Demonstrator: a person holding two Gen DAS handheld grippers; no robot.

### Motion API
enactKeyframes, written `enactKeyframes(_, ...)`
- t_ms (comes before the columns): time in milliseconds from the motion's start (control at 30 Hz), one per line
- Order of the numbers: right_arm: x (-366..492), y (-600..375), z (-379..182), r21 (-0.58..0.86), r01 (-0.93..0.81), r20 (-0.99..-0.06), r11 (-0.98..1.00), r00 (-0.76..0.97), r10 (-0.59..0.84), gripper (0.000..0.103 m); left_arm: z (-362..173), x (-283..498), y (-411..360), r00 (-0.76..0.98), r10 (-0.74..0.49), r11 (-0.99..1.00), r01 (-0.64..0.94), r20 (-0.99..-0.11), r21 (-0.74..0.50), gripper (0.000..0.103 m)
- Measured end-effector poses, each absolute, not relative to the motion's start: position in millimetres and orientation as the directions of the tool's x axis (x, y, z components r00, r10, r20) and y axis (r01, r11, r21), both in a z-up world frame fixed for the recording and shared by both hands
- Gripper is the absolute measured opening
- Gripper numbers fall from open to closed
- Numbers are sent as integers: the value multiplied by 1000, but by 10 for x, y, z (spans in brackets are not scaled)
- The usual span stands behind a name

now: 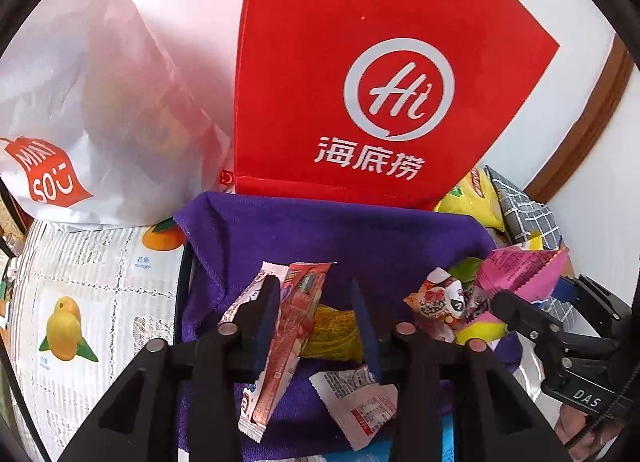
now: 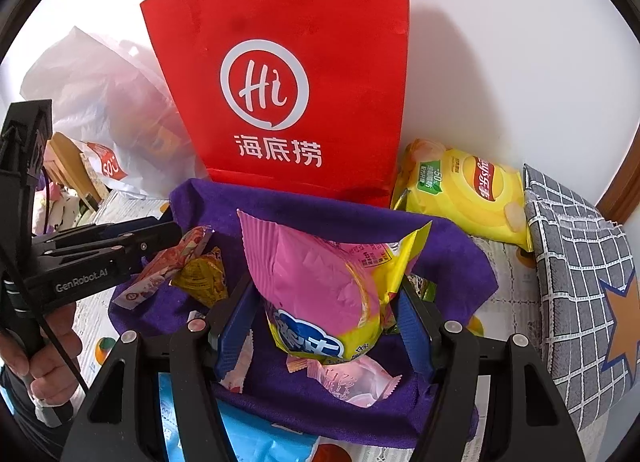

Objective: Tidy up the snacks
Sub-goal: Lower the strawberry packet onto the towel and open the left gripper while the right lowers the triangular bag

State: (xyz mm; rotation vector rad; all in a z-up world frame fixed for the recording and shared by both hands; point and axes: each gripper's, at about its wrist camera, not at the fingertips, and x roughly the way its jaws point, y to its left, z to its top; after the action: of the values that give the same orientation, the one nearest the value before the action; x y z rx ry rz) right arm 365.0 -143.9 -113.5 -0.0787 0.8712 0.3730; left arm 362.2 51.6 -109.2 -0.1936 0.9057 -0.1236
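Note:
A purple cloth lines a bin that holds loose snacks. My left gripper is over it with its jaws apart; a long red stick packet leans against the left finger only, and the other pad stands clear of it. Below lie a yellow packet and a white-red sachet. My right gripper is shut on a pink and yellow snack bag, held upright above the bin. In the right wrist view the left gripper reaches in from the left beside the red stick packet.
A tall red paper bag stands right behind the bin against the wall. A white plastic bag is at back left. At right lie a yellow chips bag and a grey checked cloth. A blue packet lies at the front.

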Motion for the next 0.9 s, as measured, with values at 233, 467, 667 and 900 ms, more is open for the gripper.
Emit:
enactKeyframes(233, 3643, -1451, -1119, 83, -338, -756, 938, 591, 280, 66, -1026, 3568, 464, 606, -200, 977, 63, -770, -205, 45)
enactKeyframes(467, 3683, -1373, -1215, 38, -339, -786, 940, 571, 238, 69, -982, 3533, 409, 596, -205, 978, 91, -776, -188, 46)
enactKeyframes(667, 3653, -1396, -1135, 98, -354, -770, 930, 565, 297, 74, -900, 3476, 408, 601, -213, 977, 109, -770, -185, 49)
enactKeyframes(900, 3560, -1383, -1085, 82, -344, -758, 935, 588, 283, 76, -822, 3430, 445, 604, -228, 973, 114, -764, -200, 51)
